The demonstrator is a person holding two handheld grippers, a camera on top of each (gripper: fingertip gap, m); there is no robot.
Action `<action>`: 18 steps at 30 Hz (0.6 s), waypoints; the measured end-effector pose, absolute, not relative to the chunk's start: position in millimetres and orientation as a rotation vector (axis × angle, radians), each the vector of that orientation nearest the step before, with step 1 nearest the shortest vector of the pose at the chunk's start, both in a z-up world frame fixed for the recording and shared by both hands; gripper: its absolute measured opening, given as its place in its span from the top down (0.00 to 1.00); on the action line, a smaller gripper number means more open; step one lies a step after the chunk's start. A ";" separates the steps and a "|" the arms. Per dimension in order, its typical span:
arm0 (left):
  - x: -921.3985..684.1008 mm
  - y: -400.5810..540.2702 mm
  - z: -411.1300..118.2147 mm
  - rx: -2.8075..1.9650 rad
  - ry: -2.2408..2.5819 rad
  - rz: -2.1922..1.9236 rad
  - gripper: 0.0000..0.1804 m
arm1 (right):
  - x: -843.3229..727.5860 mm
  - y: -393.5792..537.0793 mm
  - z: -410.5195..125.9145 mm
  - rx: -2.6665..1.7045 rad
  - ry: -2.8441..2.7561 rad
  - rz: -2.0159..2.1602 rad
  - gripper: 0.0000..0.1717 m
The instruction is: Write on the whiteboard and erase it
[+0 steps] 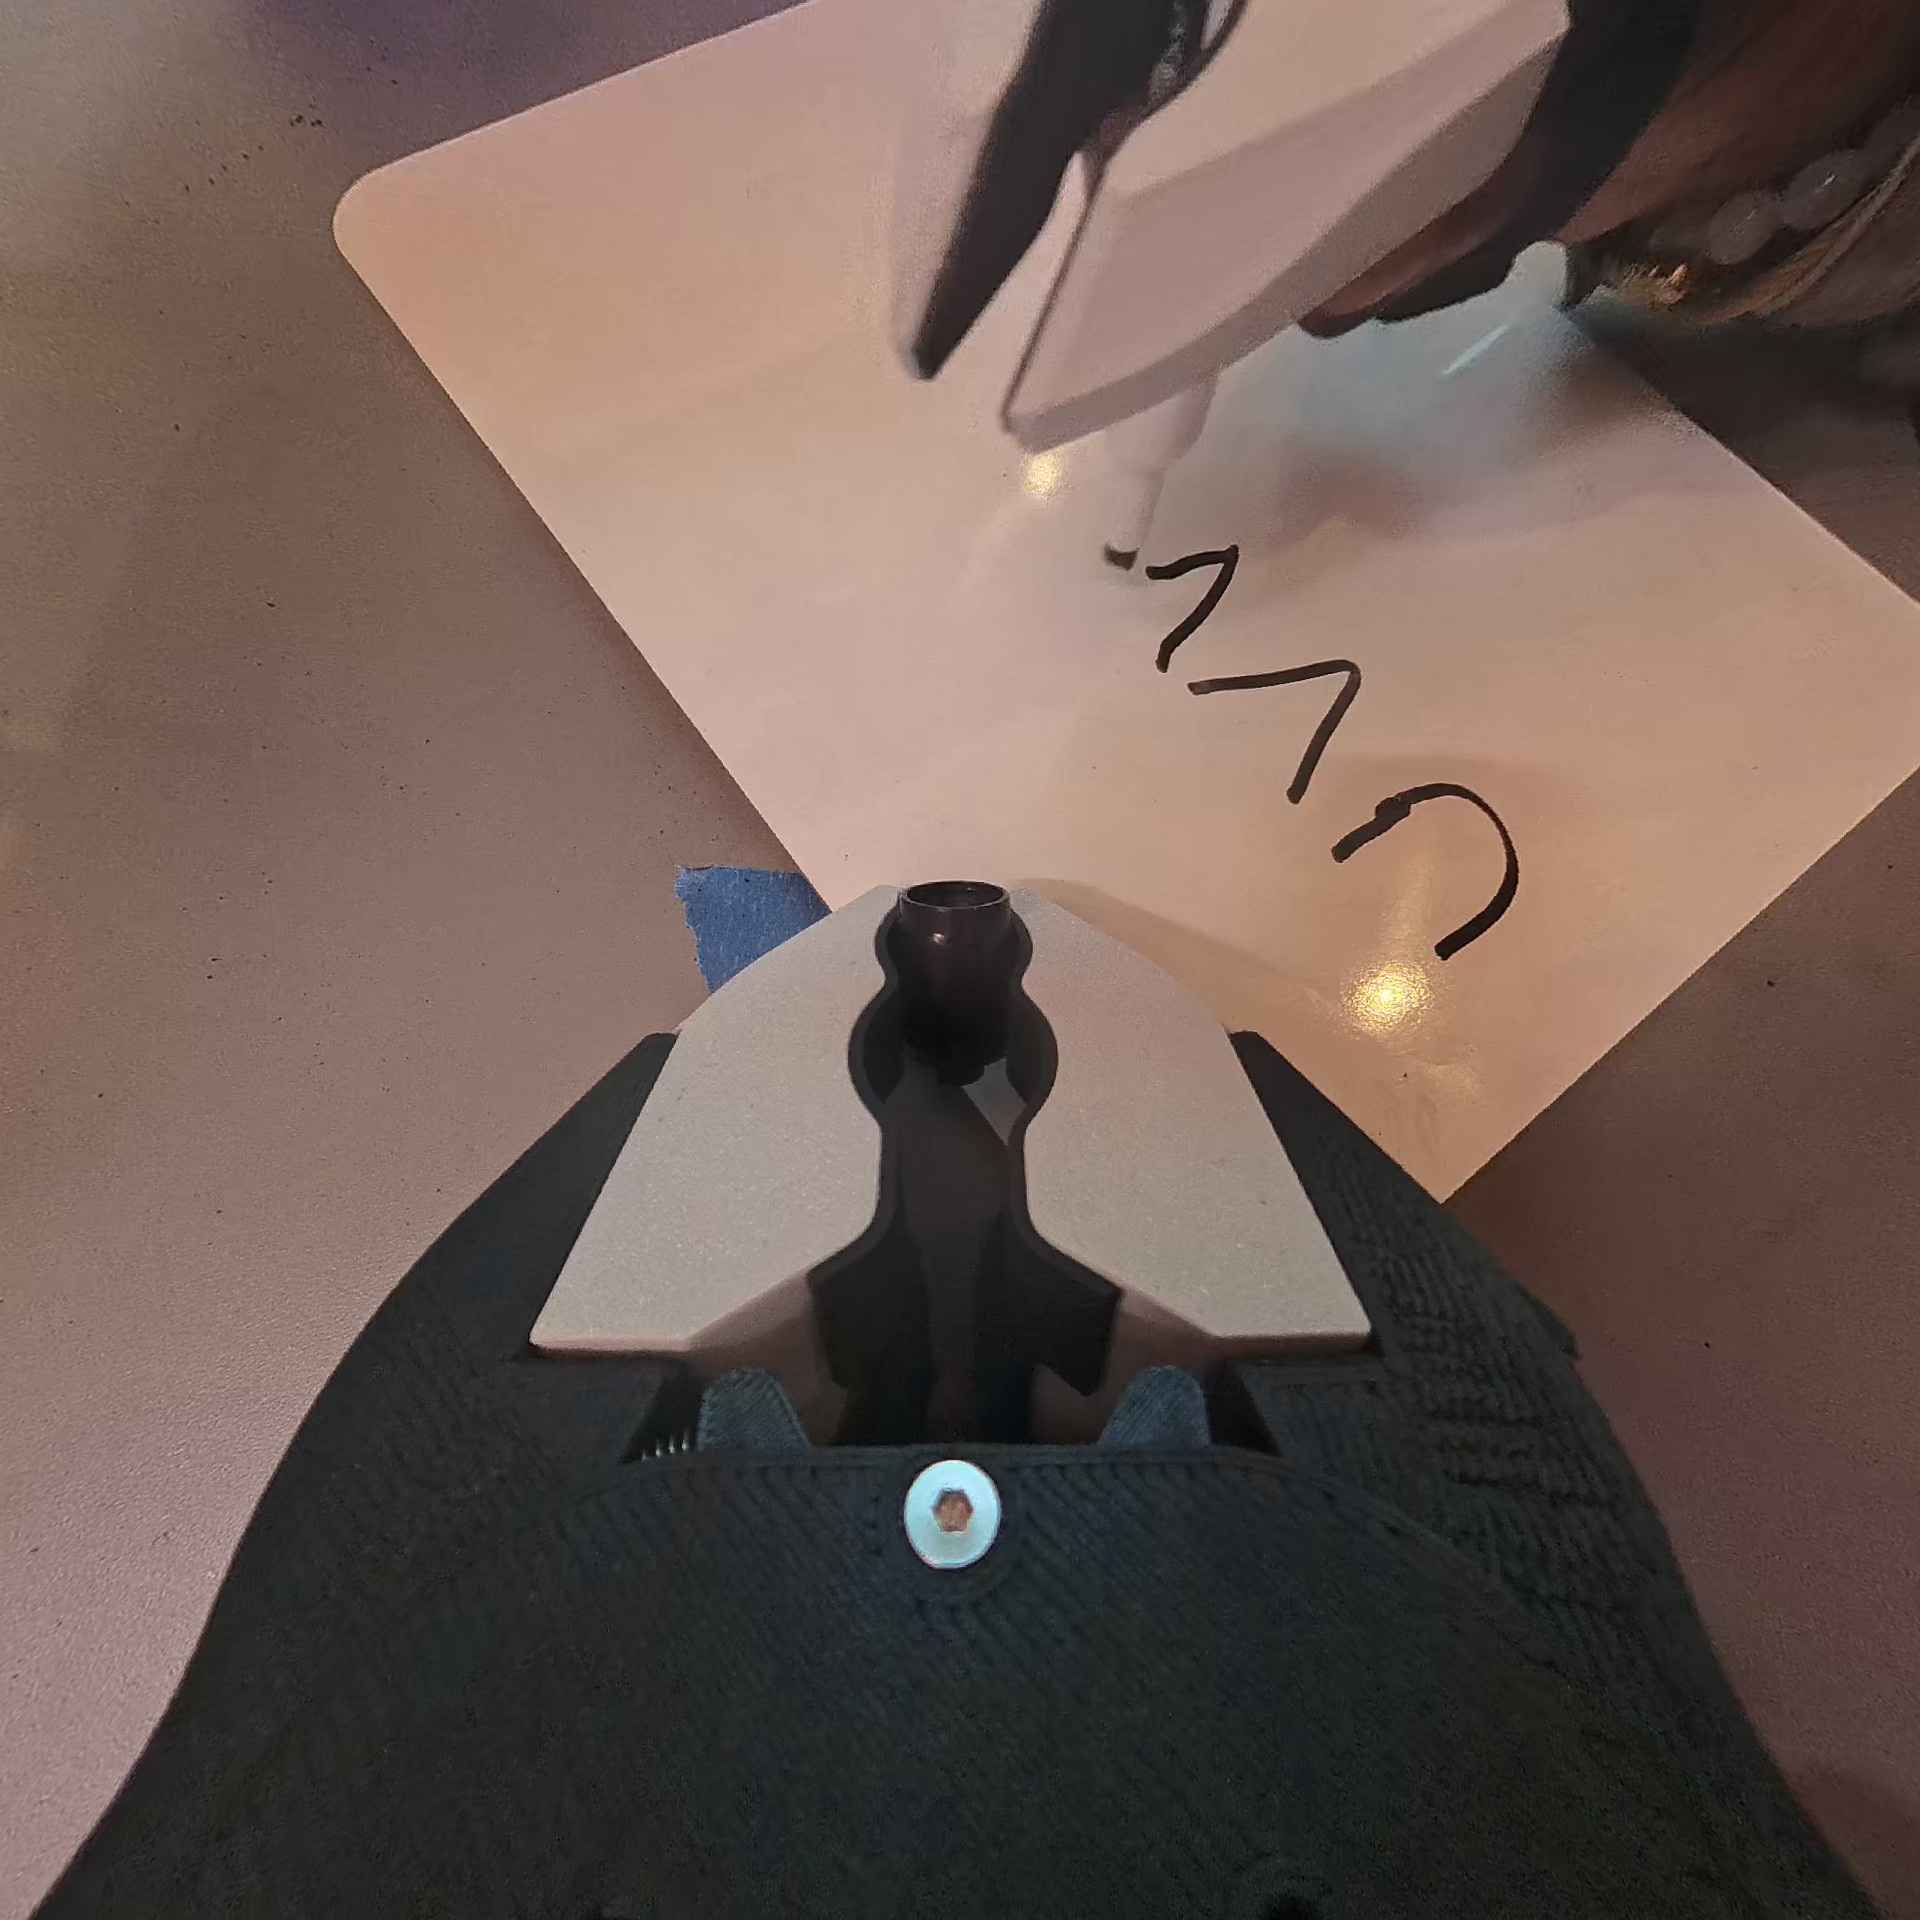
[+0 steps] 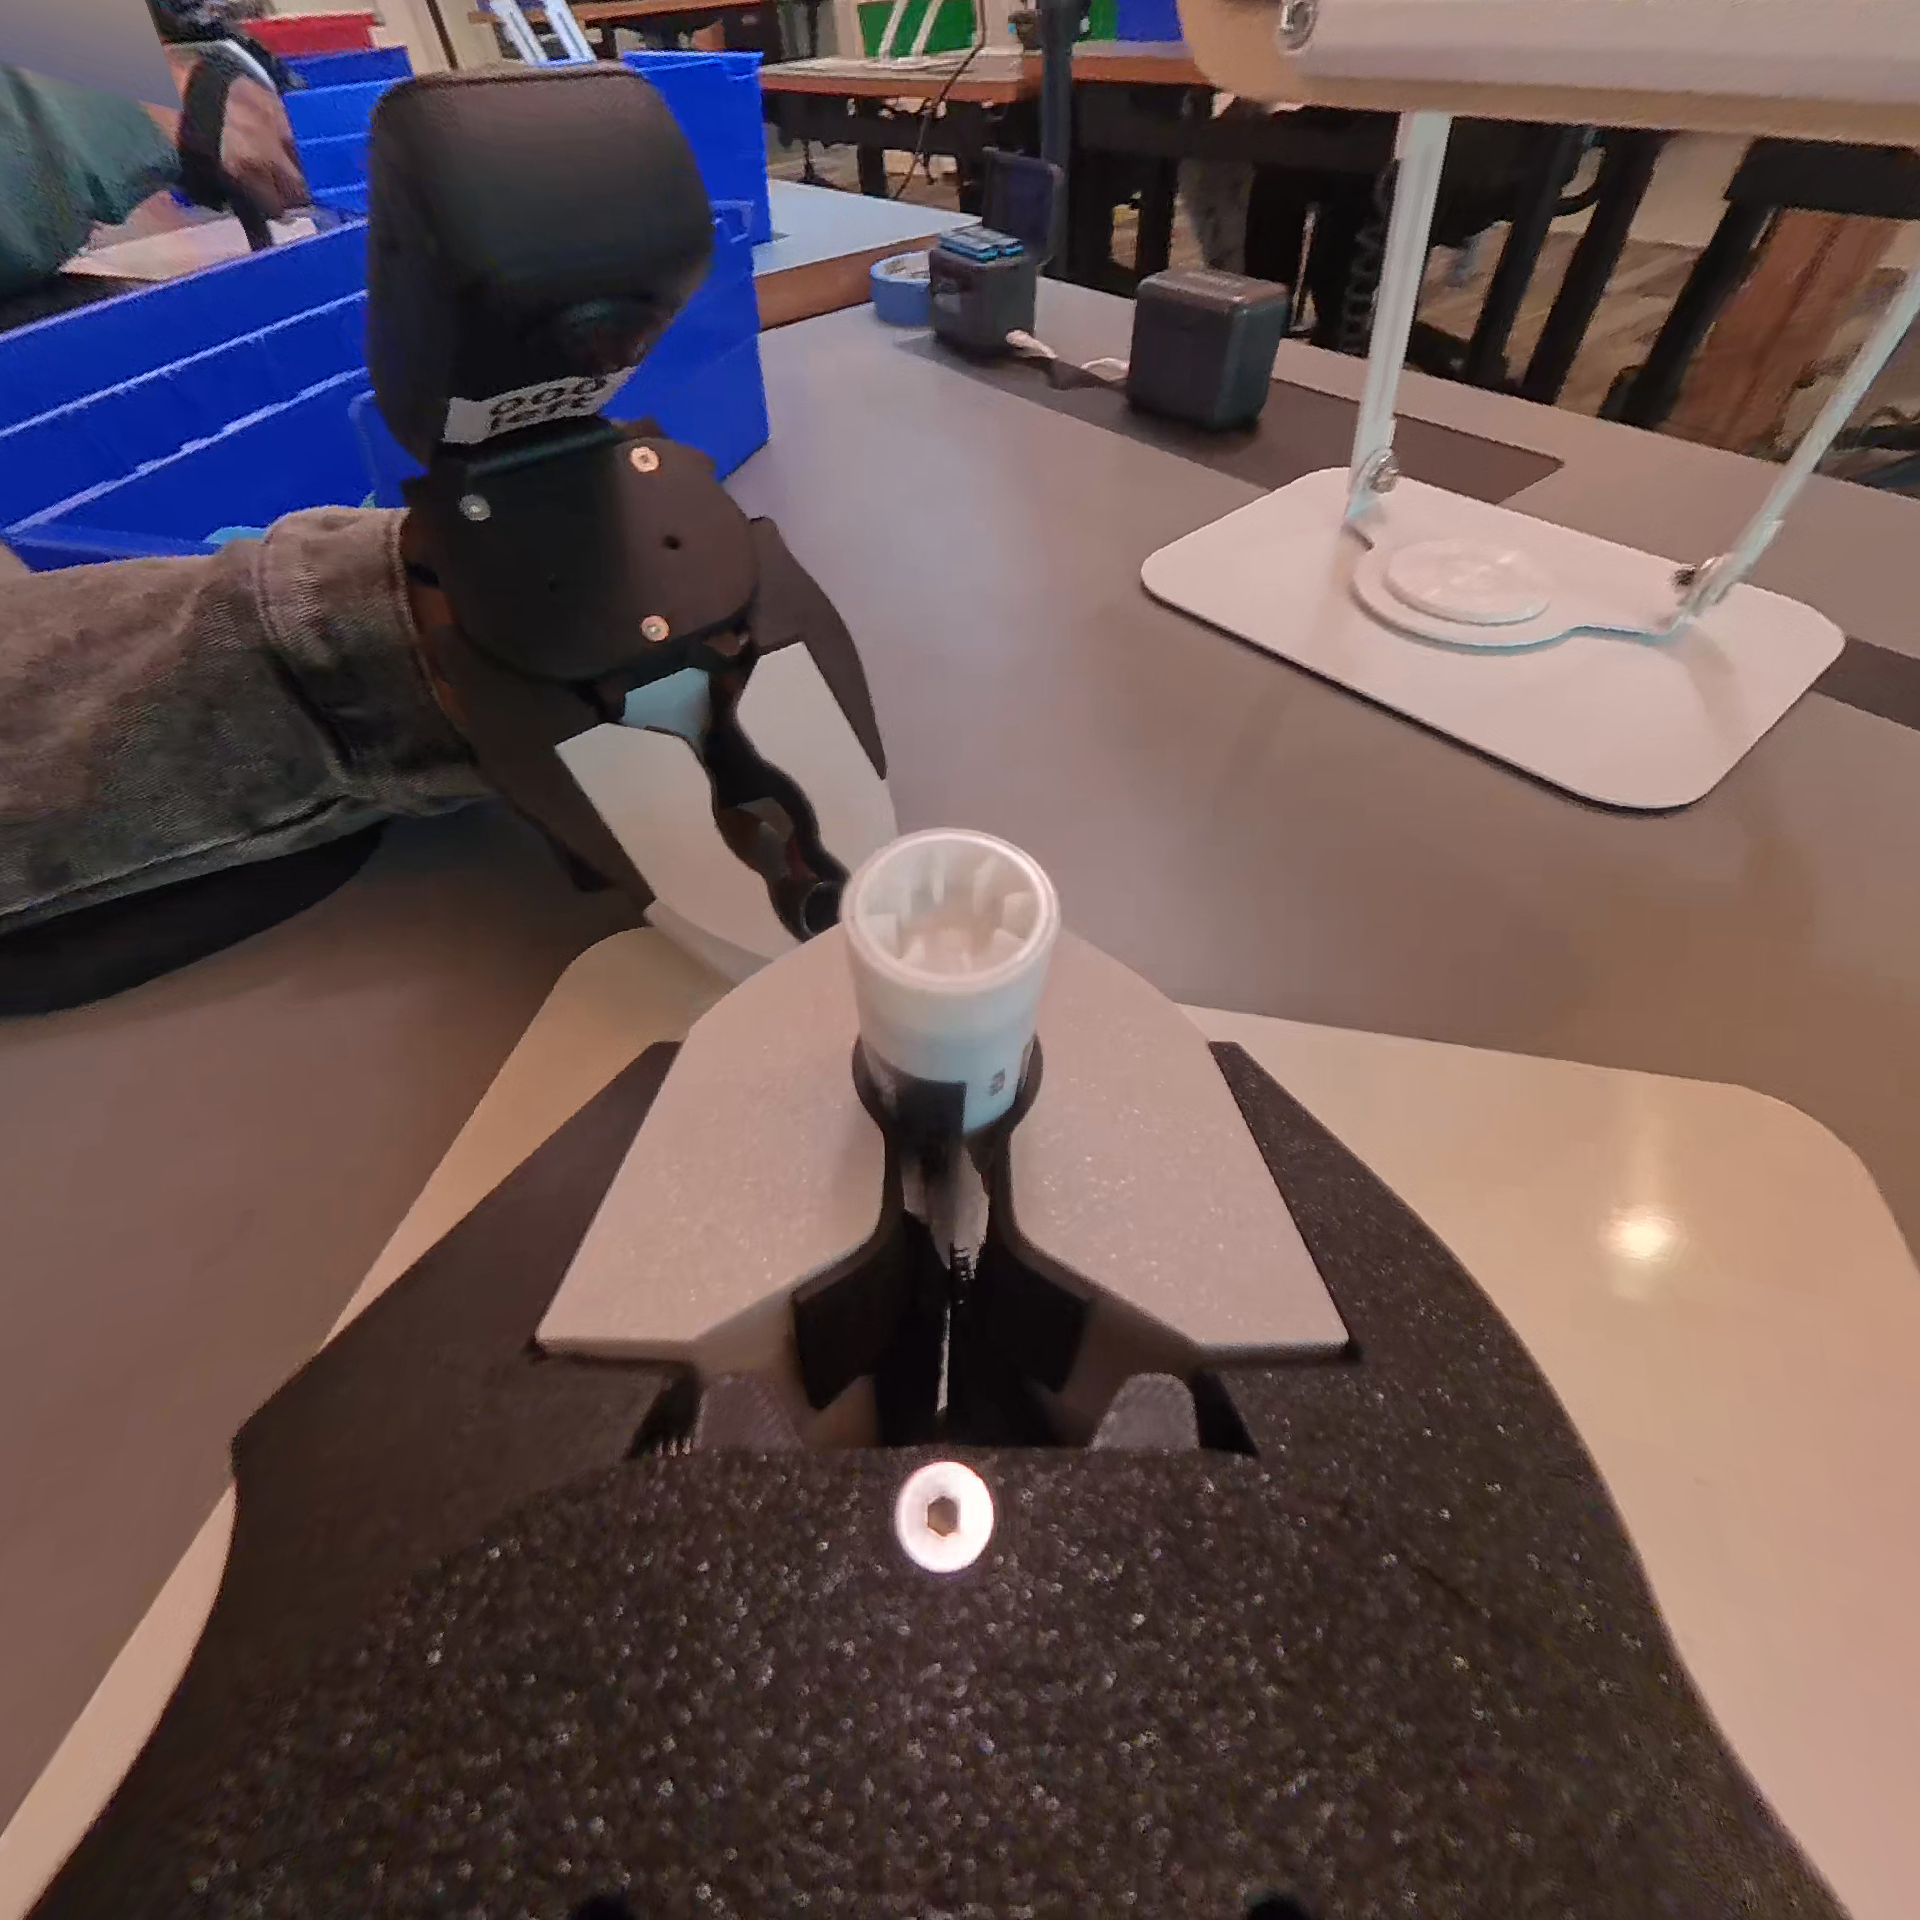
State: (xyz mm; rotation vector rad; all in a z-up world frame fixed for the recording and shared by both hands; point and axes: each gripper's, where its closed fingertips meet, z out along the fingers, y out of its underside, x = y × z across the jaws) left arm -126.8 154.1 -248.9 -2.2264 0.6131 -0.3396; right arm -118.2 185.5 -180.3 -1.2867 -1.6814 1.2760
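L gripper (image 1: 954, 940) clenched on black cap (image 1: 954, 925), low over near whiteboard (image 1: 727, 499) edge | R gripper (image 2: 948, 1023) gripped white marker (image 2: 948, 935), tilted down, tip (image 1: 1122, 554) on board by black strokes (image 1: 1340, 727)

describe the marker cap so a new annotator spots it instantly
Start at the white whiteboard on the brown table. At its near edge, beside blue tape, the left gripper grips a small black cap, open end up. Unlike the white marker, it is short and black.

Opposed close wrist views share the whiteboard (image 1: 790, 582).
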 end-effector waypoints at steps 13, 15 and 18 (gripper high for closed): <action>-126.9 154.2 -248.9 -2.227 0.613 -0.341 0.92 | -108.1 190.0 -192.3 -1.326 -1.715 1.263 0.93; -126.9 154.1 -248.9 -2.227 0.613 -0.342 0.92 | -104.6 194.1 -192.7 -1.336 -1.712 1.250 0.93; -126.9 154.1 -248.9 -2.227 0.613 -0.342 0.92 | -100.8 197.4 -193.3 -1.351 -1.716 1.248 0.93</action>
